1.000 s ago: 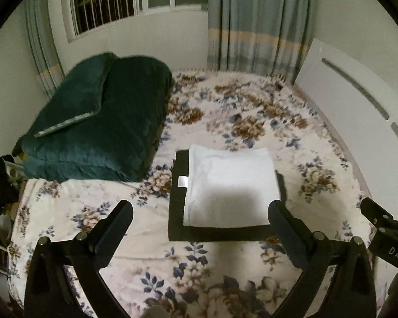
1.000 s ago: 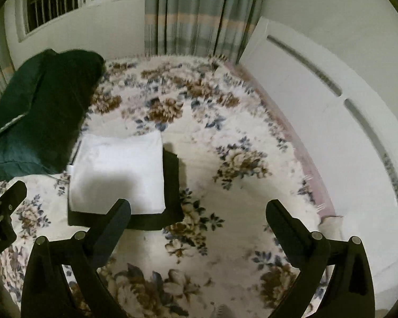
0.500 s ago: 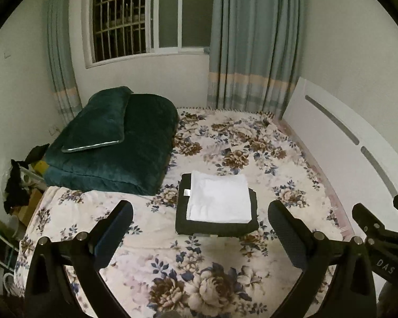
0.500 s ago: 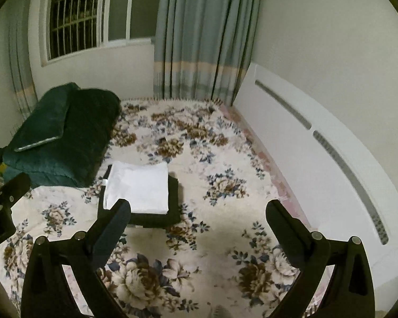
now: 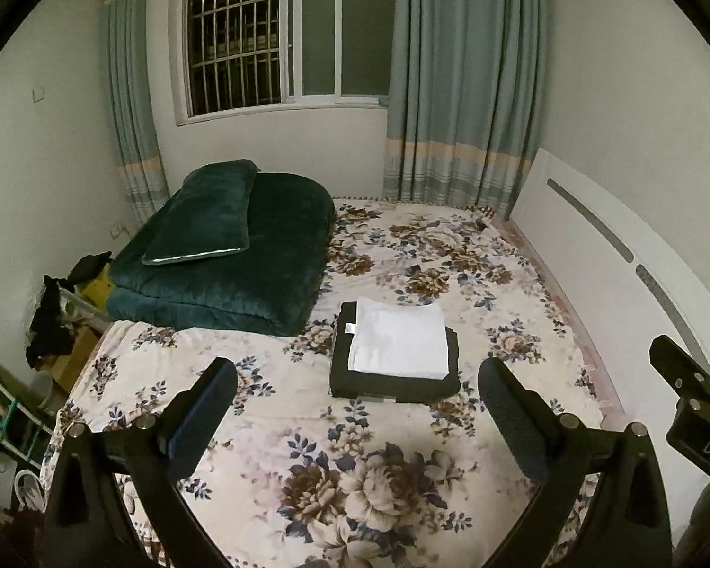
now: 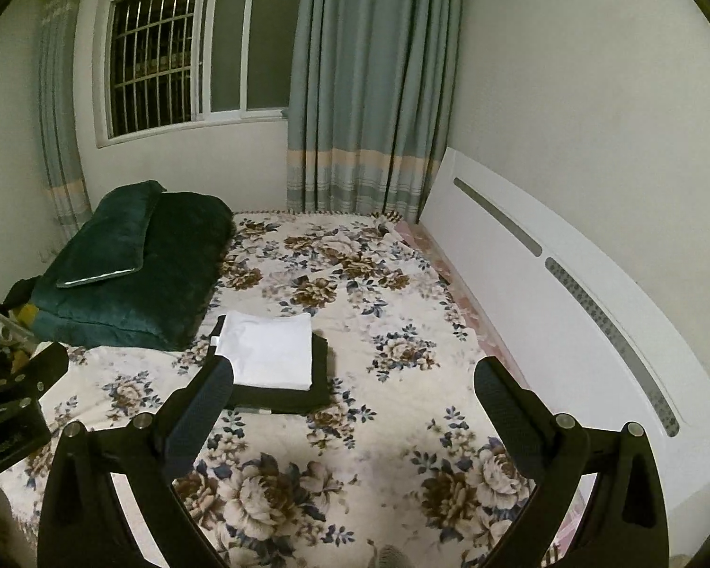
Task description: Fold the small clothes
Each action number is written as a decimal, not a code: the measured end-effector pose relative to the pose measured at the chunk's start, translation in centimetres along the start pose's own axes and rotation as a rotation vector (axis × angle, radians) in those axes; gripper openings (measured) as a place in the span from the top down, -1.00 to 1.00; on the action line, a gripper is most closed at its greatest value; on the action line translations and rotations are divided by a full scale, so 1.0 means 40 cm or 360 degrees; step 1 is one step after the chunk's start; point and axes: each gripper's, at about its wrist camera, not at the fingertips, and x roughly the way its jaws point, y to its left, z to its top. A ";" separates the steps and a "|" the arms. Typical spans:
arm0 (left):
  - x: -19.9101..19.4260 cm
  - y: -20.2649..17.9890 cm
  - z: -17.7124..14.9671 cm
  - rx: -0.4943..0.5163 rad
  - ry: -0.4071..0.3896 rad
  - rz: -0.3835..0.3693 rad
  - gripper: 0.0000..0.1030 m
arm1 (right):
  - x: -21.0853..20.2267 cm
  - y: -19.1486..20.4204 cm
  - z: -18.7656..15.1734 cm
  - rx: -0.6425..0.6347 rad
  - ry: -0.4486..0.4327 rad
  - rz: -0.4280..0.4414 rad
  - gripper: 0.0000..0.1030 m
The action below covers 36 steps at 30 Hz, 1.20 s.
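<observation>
A folded white garment (image 5: pixel 400 341) lies on top of a folded black garment (image 5: pixel 393 386) on the floral bed sheet (image 5: pixel 378 473). The same stack shows in the right wrist view, white (image 6: pixel 270 348) on black (image 6: pixel 284 400). My left gripper (image 5: pixel 355 407) is open and empty, held well back above the near part of the bed. My right gripper (image 6: pixel 352 402) is open and empty, to the right of the stack; its left finger overlaps the stack's near left corner in its view.
A folded dark green quilt with a pillow (image 5: pixel 227 255) lies at the bed's far left. A white headboard (image 5: pixel 615 274) runs along the right side. Window and curtains (image 5: pixel 454 94) stand behind. Clutter (image 5: pixel 57 312) sits off the bed's left edge.
Both grippers have pulled back and up from the folded stack, which now looks smaller and farther off. More of the room is in view. The stack has not moved.
</observation>
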 end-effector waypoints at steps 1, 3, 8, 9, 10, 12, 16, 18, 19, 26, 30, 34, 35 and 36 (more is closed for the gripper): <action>-0.007 -0.001 -0.001 0.0002 -0.0006 0.0005 -1.00 | -0.014 0.000 -0.003 -0.0001 -0.0006 0.0001 -1.00; -0.021 -0.001 -0.006 0.0007 -0.0023 0.0019 -1.00 | -0.014 0.000 -0.003 -0.0003 -0.0009 0.0008 -1.00; -0.054 0.004 -0.017 0.0004 -0.0054 0.0035 -1.00 | -0.040 0.001 -0.004 0.0000 -0.0021 0.0026 -1.00; -0.059 0.005 -0.019 0.0002 -0.0063 0.0041 -1.00 | -0.046 0.000 -0.004 0.0003 -0.0023 0.0031 -1.00; -0.064 0.006 -0.021 0.0001 -0.0071 0.0043 -1.00 | -0.042 0.000 -0.004 0.0006 -0.0022 0.0032 -1.00; -0.071 0.007 -0.023 0.0001 -0.0076 0.0049 -1.00 | -0.054 0.000 -0.003 0.0008 -0.0030 0.0035 -1.00; -0.077 0.007 -0.023 0.0002 -0.0082 0.0065 -1.00 | -0.065 -0.004 0.000 0.0010 -0.0036 0.0046 -1.00; -0.083 0.008 -0.025 0.0002 -0.0082 0.0069 -1.00 | -0.067 -0.006 0.000 0.0007 -0.0040 0.0050 -1.00; -0.084 0.008 -0.025 0.0001 -0.0084 0.0071 -1.00 | -0.071 -0.006 0.001 0.0004 -0.0039 0.0055 -1.00; -0.098 0.013 -0.033 0.0000 -0.0074 0.0076 -1.00 | -0.059 -0.008 -0.003 -0.0010 -0.0028 0.0086 -1.00; -0.108 0.016 -0.041 -0.0002 -0.0059 0.0075 -1.00 | -0.064 -0.009 -0.004 -0.0010 -0.0029 0.0093 -1.00; -0.116 0.016 -0.043 0.0000 -0.0061 0.0081 -1.00 | -0.067 -0.009 -0.005 -0.0008 -0.0030 0.0097 -1.00; -0.115 0.015 -0.043 0.0000 -0.0062 0.0080 -1.00 | -0.067 -0.009 -0.005 -0.0008 -0.0030 0.0098 -1.00; -0.112 0.015 -0.042 0.0000 -0.0063 0.0078 -1.00 | -0.067 -0.009 -0.005 -0.0007 -0.0029 0.0102 -1.00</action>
